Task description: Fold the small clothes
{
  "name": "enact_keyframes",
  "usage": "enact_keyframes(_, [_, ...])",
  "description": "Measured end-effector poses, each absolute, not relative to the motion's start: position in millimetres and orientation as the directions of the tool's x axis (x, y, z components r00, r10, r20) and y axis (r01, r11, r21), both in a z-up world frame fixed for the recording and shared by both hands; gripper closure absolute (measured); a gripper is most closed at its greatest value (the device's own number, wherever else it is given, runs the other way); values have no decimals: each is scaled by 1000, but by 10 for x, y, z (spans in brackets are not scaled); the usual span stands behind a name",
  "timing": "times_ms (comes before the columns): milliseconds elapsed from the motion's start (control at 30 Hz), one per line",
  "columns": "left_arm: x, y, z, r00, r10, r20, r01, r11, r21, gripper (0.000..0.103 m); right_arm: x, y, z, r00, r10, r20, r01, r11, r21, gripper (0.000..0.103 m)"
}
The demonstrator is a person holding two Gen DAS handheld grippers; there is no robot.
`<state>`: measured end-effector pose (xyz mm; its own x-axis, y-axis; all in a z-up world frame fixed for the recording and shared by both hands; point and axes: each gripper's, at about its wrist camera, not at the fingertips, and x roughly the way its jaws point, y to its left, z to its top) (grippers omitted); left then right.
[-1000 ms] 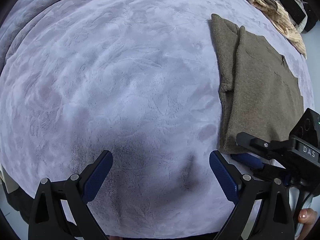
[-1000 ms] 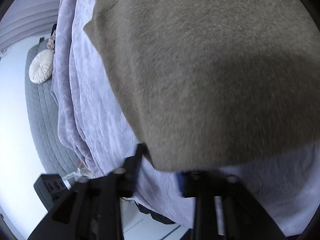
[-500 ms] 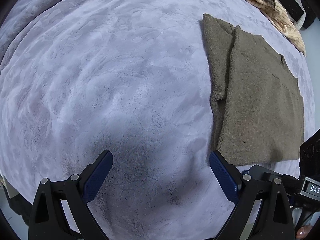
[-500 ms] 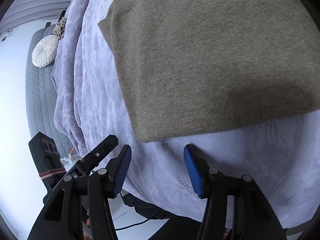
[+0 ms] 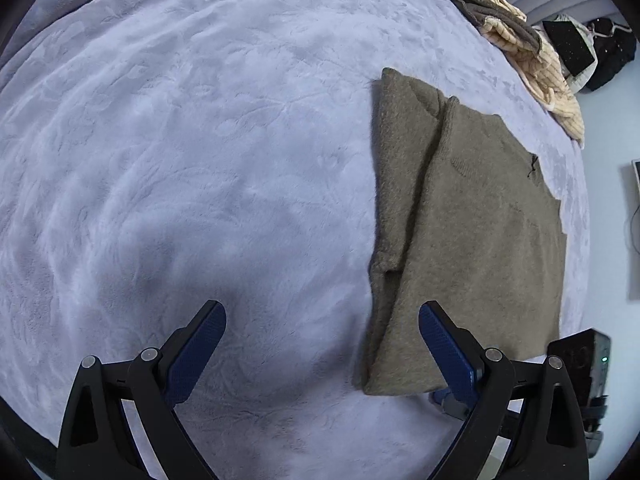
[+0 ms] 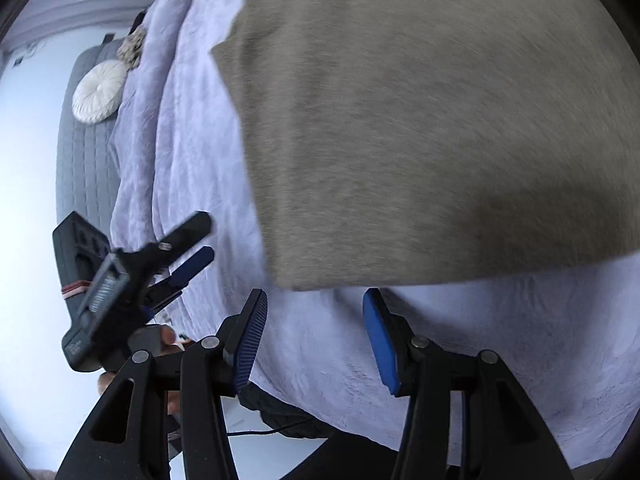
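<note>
Left wrist: folded sweater on blanket

sweater: fuzzy matt knit | blanket: plush embossed fleece

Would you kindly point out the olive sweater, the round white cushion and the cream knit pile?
olive sweater [image 5: 480, 240]: left wrist view, middle of its folded body.
round white cushion [image 6: 99, 92]: right wrist view, its centre.
cream knit pile [image 5: 532, 64]: left wrist view, its ribbed top.

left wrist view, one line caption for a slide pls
Open left gripper above the lilac blanket, folded olive sweater lying flat alongside.
</note>
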<state>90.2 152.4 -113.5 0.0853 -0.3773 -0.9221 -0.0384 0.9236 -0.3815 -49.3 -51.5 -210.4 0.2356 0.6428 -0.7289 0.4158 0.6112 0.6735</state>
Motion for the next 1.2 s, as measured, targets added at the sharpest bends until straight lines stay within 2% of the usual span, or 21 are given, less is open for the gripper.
enact_keyframes(233, [953, 1345, -1265, 24, -503, -864, -46, 863, -503, 6, -648, -820, -2310, 487, 634, -601, 511, 351, 785, 49])
enact_keyframes(333, [986, 1325, -1318, 4, -554, -833, -62, 831, -553, 6, -602, -874, -2392, 525, 643, -558, 533, 263, 804, 51])
enact_keyframes(367, [1013, 1304, -1330, 0, -574, -819, -68, 817, -573, 6, -585, -899, -2416, 534, 654, -536, 536, 229, 813, 75])
enact_keyframes(400, [1027, 1289, -1340, -3, -599, -801, -74, 799, -597, 6, -572, -914, -2420, 540, 667, -513, 531, 203, 823, 90])
enact_keyframes(433, [1055, 1293, -1349, -7, -628, -778, -83, 776, -625, 6, -564, -943, -2391, 558, 677, -480, 512, 175, 841, 95])
enact_keyframes(533, [1219, 1219, -1435, -28, -740, -672, -119, 670, -732, 6, -551, -987, -2222, 592, 700, -400, 440, 135, 888, 95])
enact_keyframes(633, [1406, 1058, -1507, -43, -784, -619, -122, 619, -776, 6, -542, -1065, -2014, 608, 716, -342, 374, 121, 920, 95])
enact_keyframes(867, [1671, 446, -1387, -91, -786, -612, 4, 614, -789, 6, -457, -991, -1813, 590, 740, -322, 319, 153, 935, 95])
enact_keyframes(1000, [1728, 65, -1194, -74, -717, -693, 137, 681, -719, 7, -459, -946, -1814, 531, 753, -390, 340, 232, 911, 95])
enact_keyframes(1033, [1720, 3, -1190, -76, -689, -720, 157, 705, -691, 10, -470, -932, -1816, 502, 754, -423, 351, 269, 897, 94])
enact_keyframes(1067, [1715, -50, -1205, -78, -657, -750, 173, 732, -659, 18, -480, -922, -1811, 463, 756, -463, 364, 314, 877, 90])
enact_keyframes(1100, [1711, -84, -1238, -84, -625, -776, 179, 757, -629, 21, -490, -912, -1805, 406, 755, -514, 380, 372, 847, 90])
enact_keyframes(1167, [1704, -111, -1308, -87, -582, -808, 176, 790, -588, 21, -531, -895, -1770, 282, 738, -613, 382, 499, 778, 74])
enact_keyframes(1200, [1696, -112, -1338, -87, -560, -824, 173, 806, -566, 24, -566, -907, -1719, 253, 716, -651, 367, 552, 749, 60])
